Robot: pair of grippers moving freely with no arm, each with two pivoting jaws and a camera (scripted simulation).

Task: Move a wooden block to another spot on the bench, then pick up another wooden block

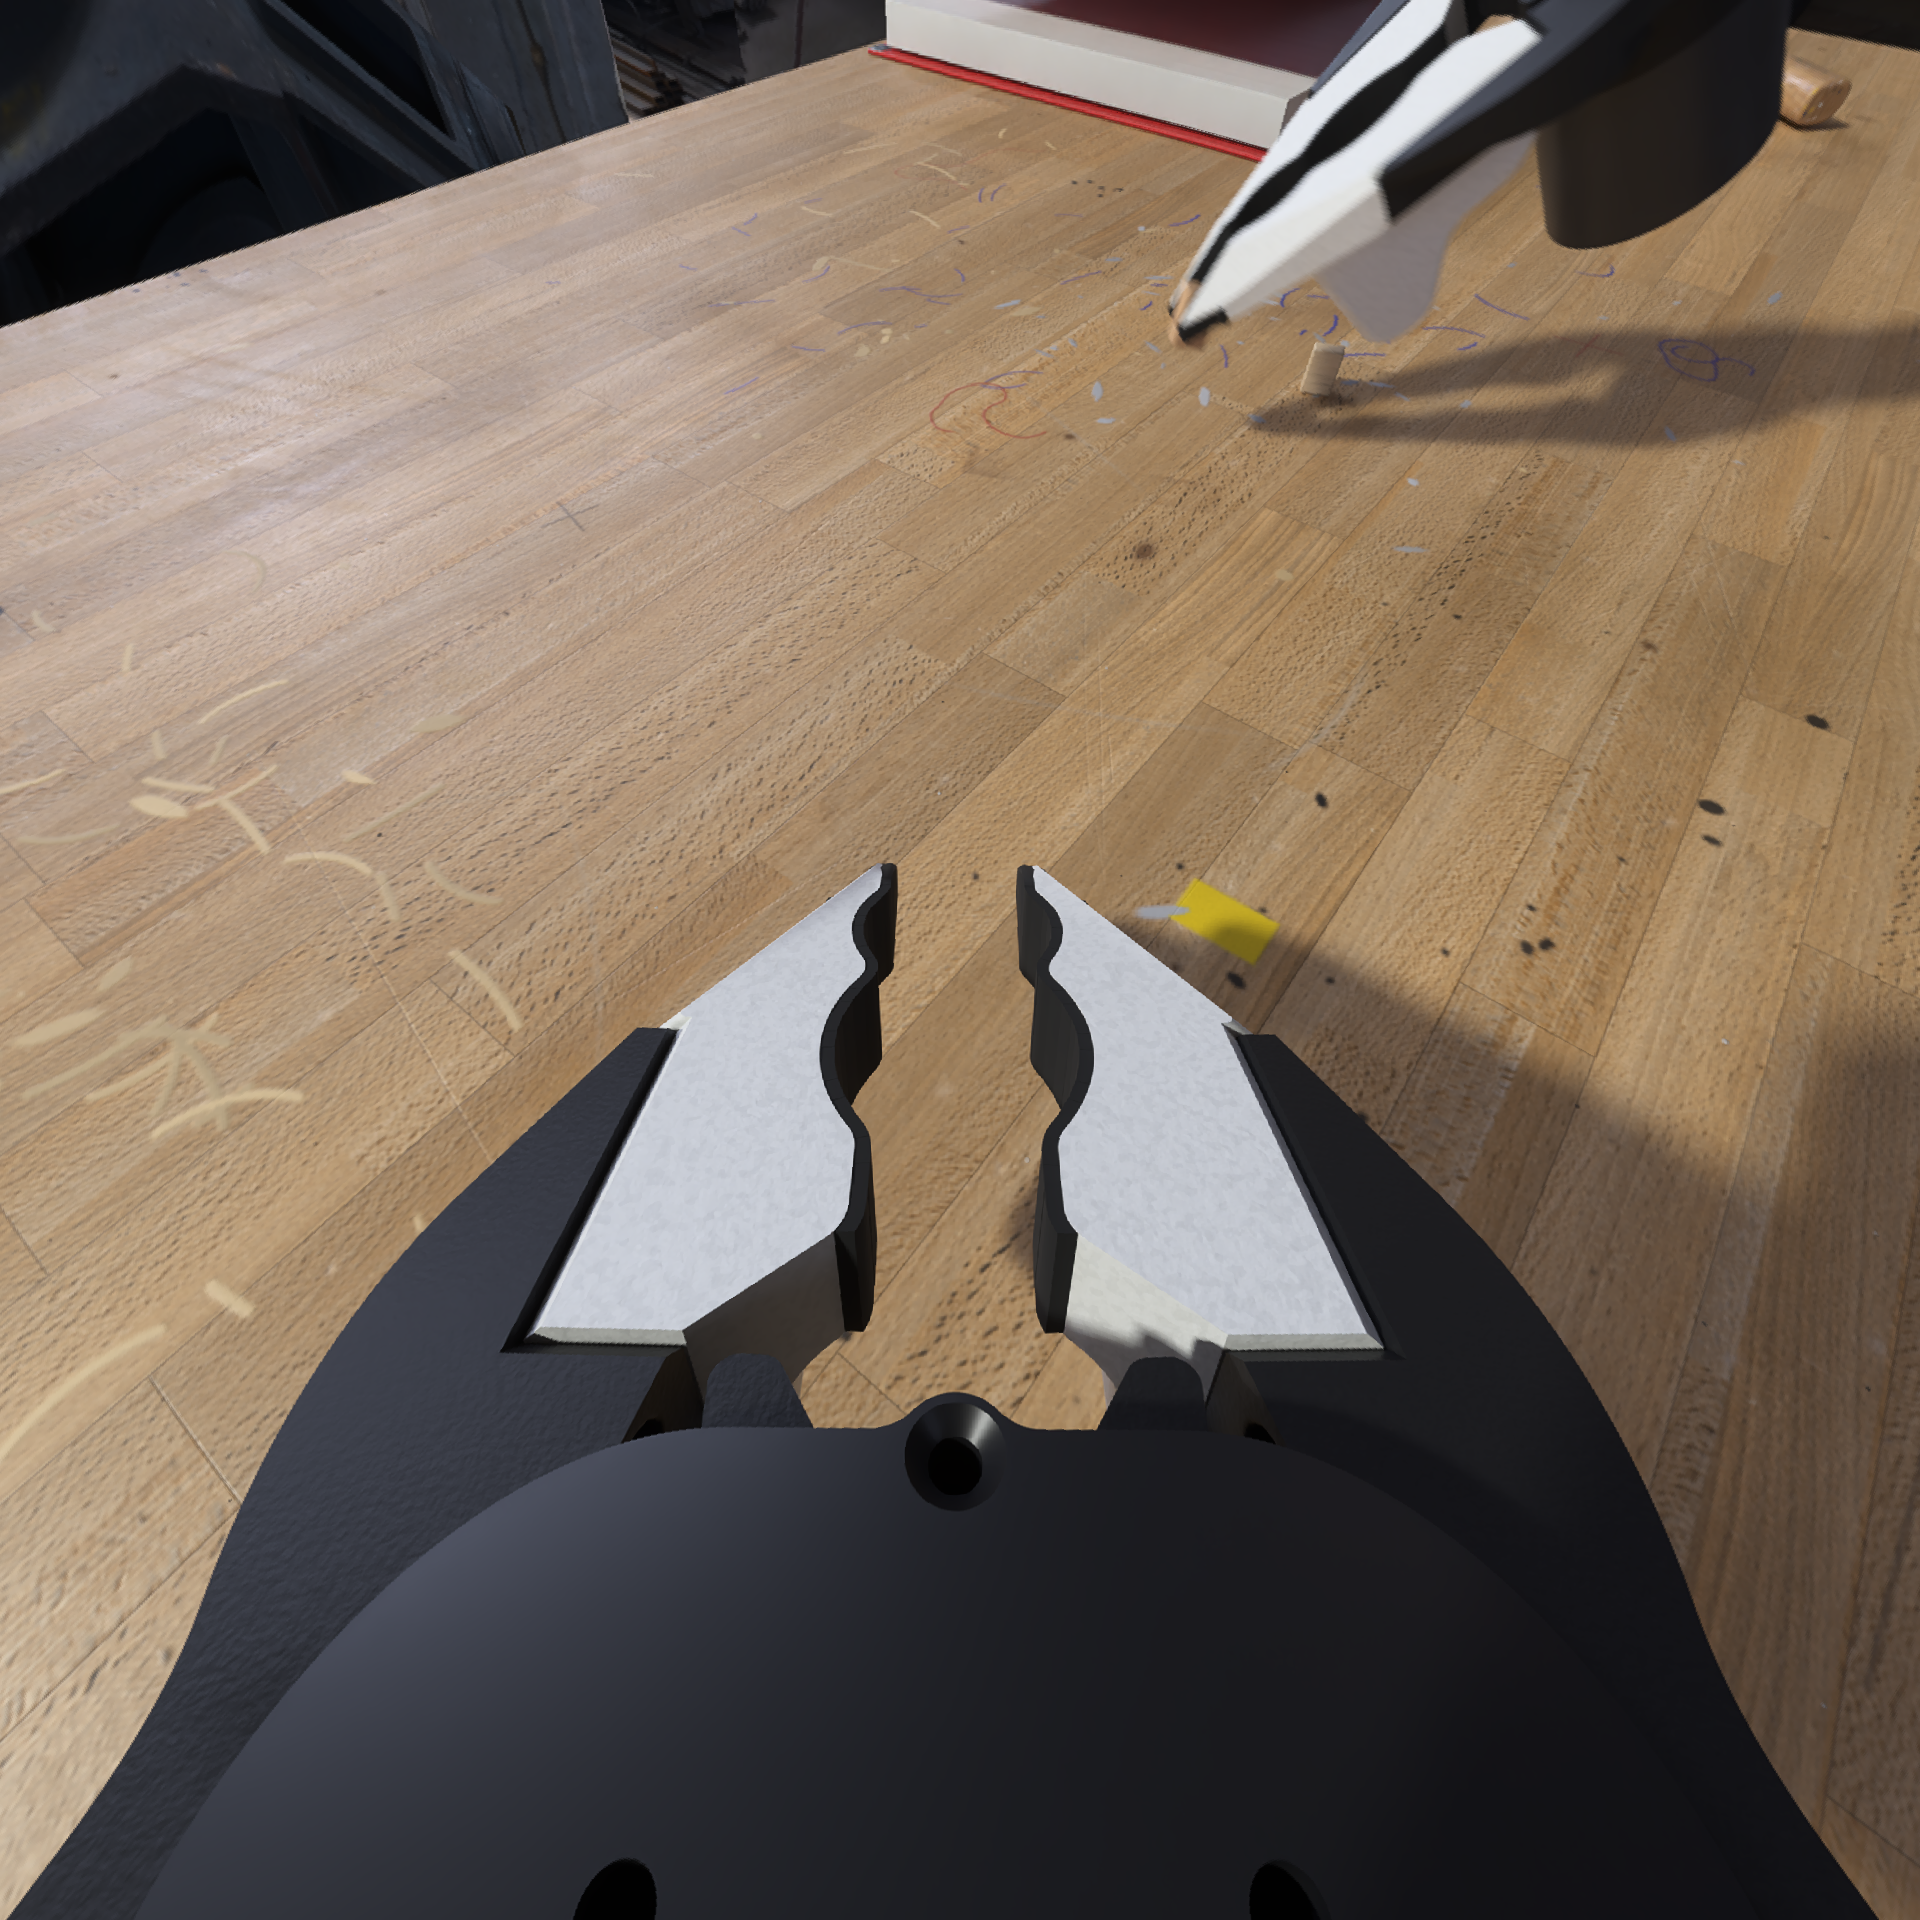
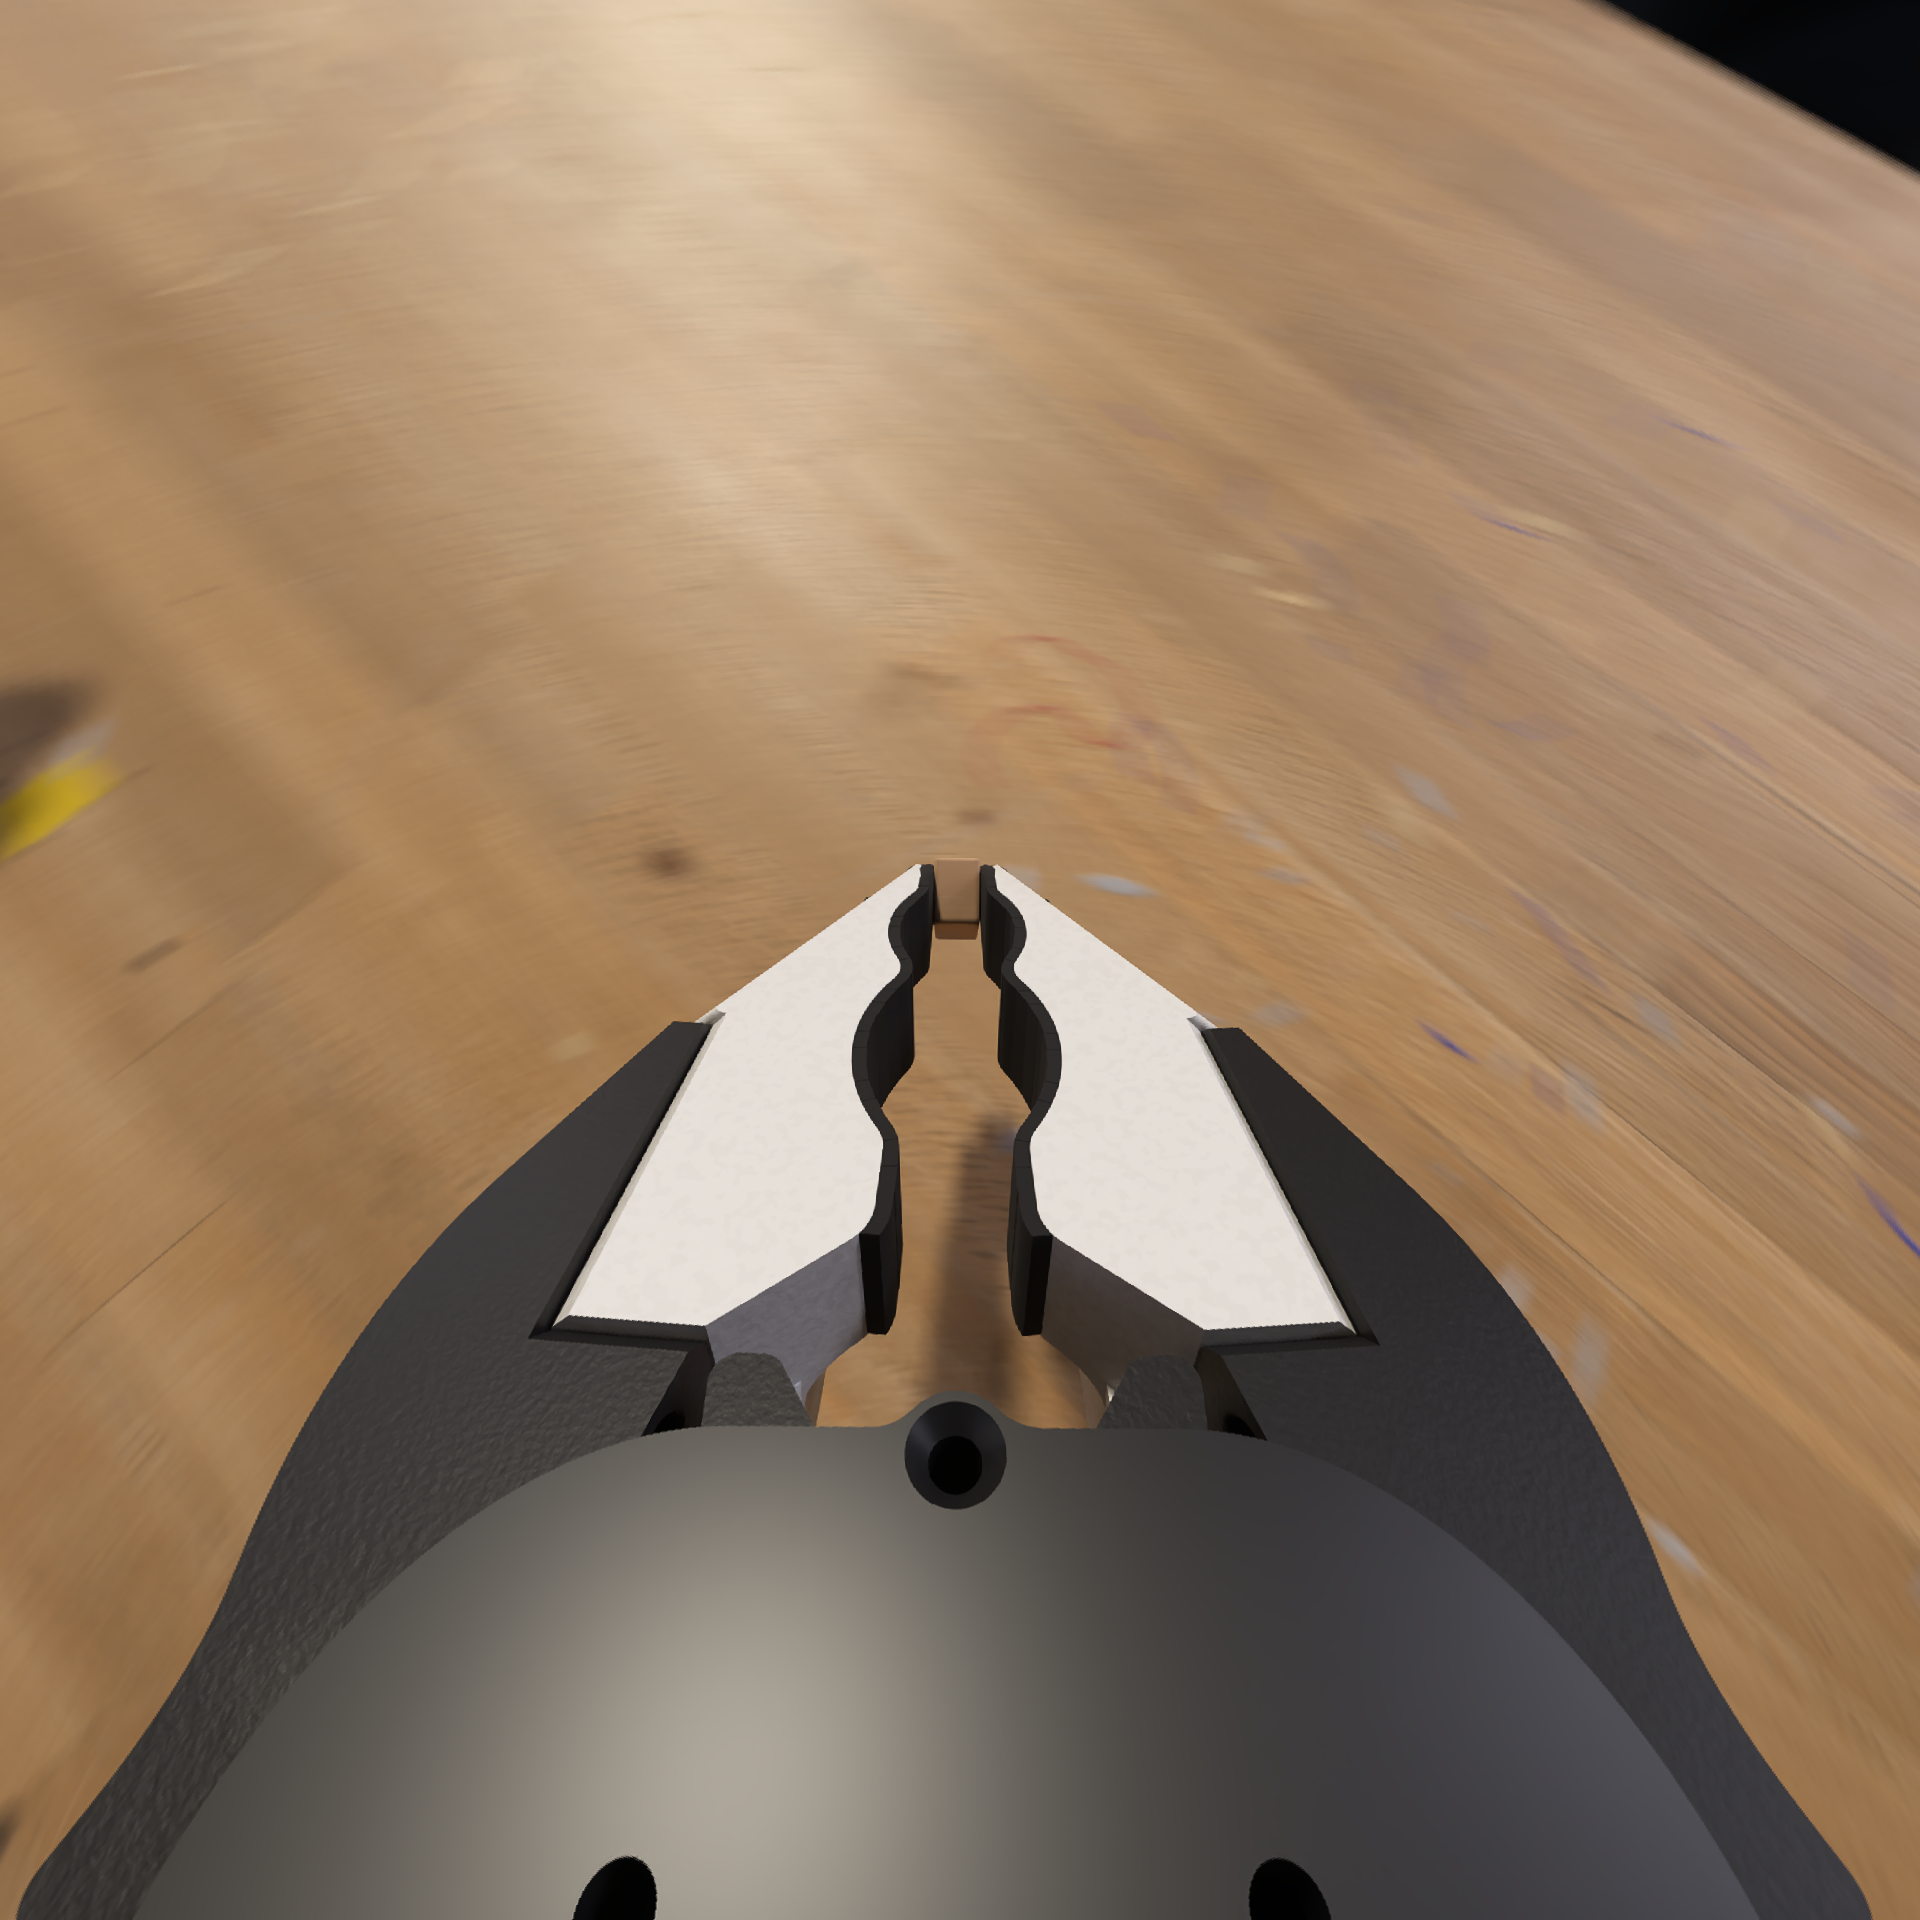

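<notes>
My right gripper (image 2: 956, 883) is shut on a small wooden block (image 2: 956, 902) pinched between its fingertips, held above the wooden bench (image 2: 935, 416); that view is motion-blurred. In the left wrist view the right gripper (image 1: 1190, 317) hangs at the upper right, the block's end (image 1: 1182, 332) just showing at its tips above the bench (image 1: 623, 520). A second small wooden block (image 1: 1323, 369) stands upright on the bench just right of it. My left gripper (image 1: 956, 883) is open and empty, low over the near bench.
A yellow tag (image 1: 1231, 923) lies by my left gripper's right finger; it also shows blurred in the right wrist view (image 2: 52, 805). A white and red box (image 1: 1091, 73) sits at the bench's far edge. A wooden handle (image 1: 1813, 99) lies far right. The bench edge runs along the upper left.
</notes>
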